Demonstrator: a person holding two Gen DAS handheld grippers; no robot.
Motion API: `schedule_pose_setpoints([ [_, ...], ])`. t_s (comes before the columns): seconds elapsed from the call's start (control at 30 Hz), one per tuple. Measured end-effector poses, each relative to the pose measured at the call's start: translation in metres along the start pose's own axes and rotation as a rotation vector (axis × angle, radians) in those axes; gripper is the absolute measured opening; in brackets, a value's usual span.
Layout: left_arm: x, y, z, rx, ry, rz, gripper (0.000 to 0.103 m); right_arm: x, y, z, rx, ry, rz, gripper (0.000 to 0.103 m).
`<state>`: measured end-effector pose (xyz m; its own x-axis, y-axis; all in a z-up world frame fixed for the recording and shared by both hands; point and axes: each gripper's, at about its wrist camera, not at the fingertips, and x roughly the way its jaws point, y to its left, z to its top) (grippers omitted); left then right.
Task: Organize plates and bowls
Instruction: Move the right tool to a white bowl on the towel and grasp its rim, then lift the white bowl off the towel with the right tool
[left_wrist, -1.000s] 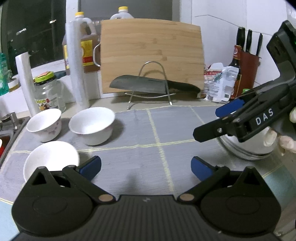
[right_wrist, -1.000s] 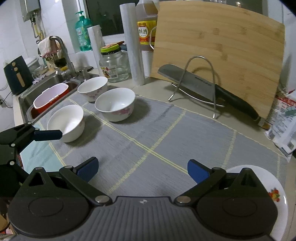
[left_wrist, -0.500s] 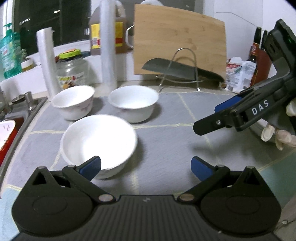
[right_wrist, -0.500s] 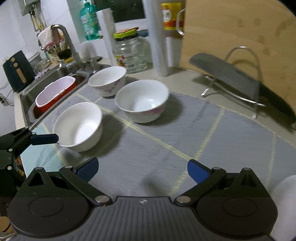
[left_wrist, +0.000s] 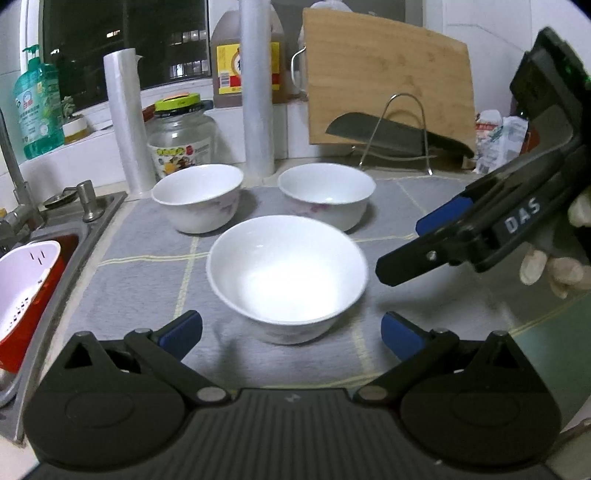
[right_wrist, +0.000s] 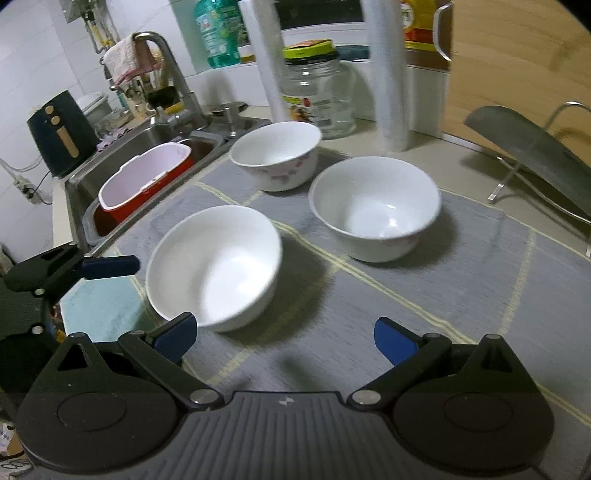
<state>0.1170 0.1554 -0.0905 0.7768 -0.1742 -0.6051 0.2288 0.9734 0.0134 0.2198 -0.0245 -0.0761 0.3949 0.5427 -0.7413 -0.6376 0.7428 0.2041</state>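
Observation:
Three white bowls stand on a grey mat (left_wrist: 424, 206). The nearest plain bowl (left_wrist: 287, 269) sits just ahead of my left gripper (left_wrist: 291, 328), which is open with nothing between its fingers. Behind it stand a flowered bowl (left_wrist: 197, 195) on the left and another (left_wrist: 327, 194) on the right. In the right wrist view the plain bowl (right_wrist: 214, 266) lies ahead and to the left of my open right gripper (right_wrist: 284, 338), with the two flowered bowls (right_wrist: 277, 153) (right_wrist: 375, 206) farther back. My right gripper also shows at the right of the left wrist view, held by a hand.
A sink (right_wrist: 122, 155) with a red and white basket (right_wrist: 144, 181) lies left of the mat. Along the back stand a glass jar (left_wrist: 181, 136), two plastic rolls (left_wrist: 256, 92), an oil bottle, a bamboo board (left_wrist: 388, 74) and a cleaver (left_wrist: 399, 134) on a wire stand.
Both grippers have swung left toward the bowls. The plain bowl now sits centred before my left gripper, and the plate at the right has left both views.

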Motion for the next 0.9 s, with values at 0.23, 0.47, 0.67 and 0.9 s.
schedule_pose_setpoints([
  [0.23, 0.013, 0.011, -0.002, 0.057, -0.011, -0.008, 0.102, 0.017, 0.011, 0.008, -0.016, -0.01, 0.041, 0.103],
  [0.47, 0.02, 0.015, -0.002, 0.097, -0.028, -0.053, 0.102, 0.033, 0.015, 0.017, -0.014, -0.017, 0.07, 0.103],
  [0.67, 0.024, 0.018, 0.0, 0.11, -0.038, -0.099, 0.1, 0.042, 0.015, 0.024, -0.018, -0.014, 0.101, 0.103],
  [0.9, 0.027, 0.02, 0.003, 0.128, -0.045, -0.138, 0.095, 0.05, 0.02, 0.03, -0.04, -0.006, 0.12, 0.1],
])
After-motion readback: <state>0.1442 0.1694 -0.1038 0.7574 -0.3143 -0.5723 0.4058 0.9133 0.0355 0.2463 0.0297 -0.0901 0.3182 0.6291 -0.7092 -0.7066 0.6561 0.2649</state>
